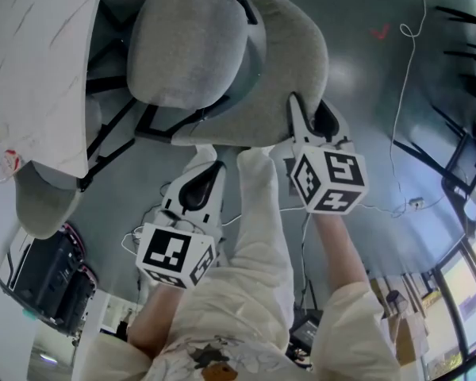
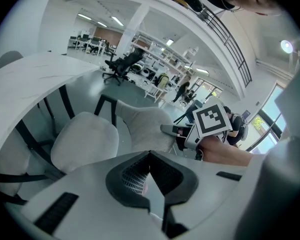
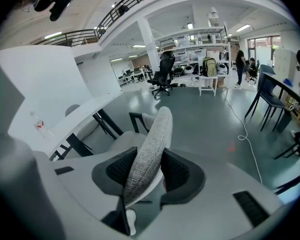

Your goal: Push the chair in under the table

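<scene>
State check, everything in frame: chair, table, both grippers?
Grey fabric chair: upright, seat mostly out from under the table, not pushed in yet.
White table: standing, with a second grey chair partly under it.
Right gripper: closed on the first chair's backrest top edge.
Left gripper: shut, empty, not holding the chair.

One white rounded counter [image 1: 32, 70]. Two grey fabric chairs: far chair [image 1: 190, 46], nearer left chair [image 1: 40, 201]. Two white marker-cube grippers: left gripper [image 1: 210, 163], right gripper [image 1: 311, 113].
</scene>
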